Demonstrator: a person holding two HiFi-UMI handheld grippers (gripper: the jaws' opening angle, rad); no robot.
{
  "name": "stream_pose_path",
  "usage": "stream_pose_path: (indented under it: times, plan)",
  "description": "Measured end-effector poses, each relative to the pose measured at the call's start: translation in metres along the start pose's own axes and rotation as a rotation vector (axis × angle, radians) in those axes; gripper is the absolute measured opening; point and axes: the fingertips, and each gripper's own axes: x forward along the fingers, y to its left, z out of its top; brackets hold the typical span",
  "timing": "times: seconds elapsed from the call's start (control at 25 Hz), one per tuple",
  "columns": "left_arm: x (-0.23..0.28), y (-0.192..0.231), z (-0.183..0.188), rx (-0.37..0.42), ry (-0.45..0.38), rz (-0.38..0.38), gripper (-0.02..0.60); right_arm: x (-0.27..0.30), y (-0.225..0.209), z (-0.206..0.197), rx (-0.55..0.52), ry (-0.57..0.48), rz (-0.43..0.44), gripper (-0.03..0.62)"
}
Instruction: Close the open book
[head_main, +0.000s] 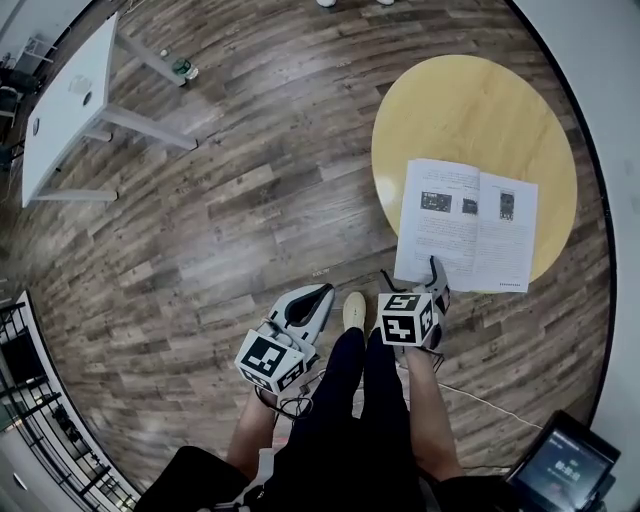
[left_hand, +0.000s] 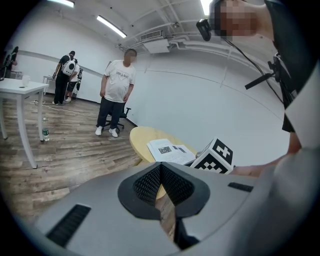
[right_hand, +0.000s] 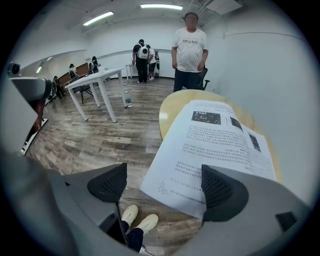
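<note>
Book (head_main: 466, 225) open on table (head_main: 470, 110); right gripper (right_hand: 164, 180) jaws wide, empty (left gripper (left_hand: 161, 182): together, own view).

Operator in dark navy trousers (head_main: 345, 400) and cream shoes (head_main: 354, 309). The grey plastic left gripper (head_main: 318, 296) and right gripper (head_main: 437, 275) each bear black-and-white marker cubes (head_main: 405, 318) and black ribbed pads (right_hand: 220, 192). A thin dark cable (head_main: 293, 405) loops below.

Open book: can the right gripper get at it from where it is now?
Probably yes. The right gripper, jaws wide apart, sits at the near edge of the open book, whose corner overhangs the round table. Nothing stands between them.
</note>
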Motion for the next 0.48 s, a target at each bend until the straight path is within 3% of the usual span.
stream_pose_path:
  times: [0.16,0.48]
  plan:
    - [0.007,0.004,-0.006,-0.012,0.007,0.004,-0.002,0.011,-0.005,-0.006,0.026,0.027,0.016,0.446]
    - [0.007,0.012,-0.011,-0.037,0.015,0.013,-0.002,0.015,-0.008,-0.005,0.015,0.062,-0.048,0.445]
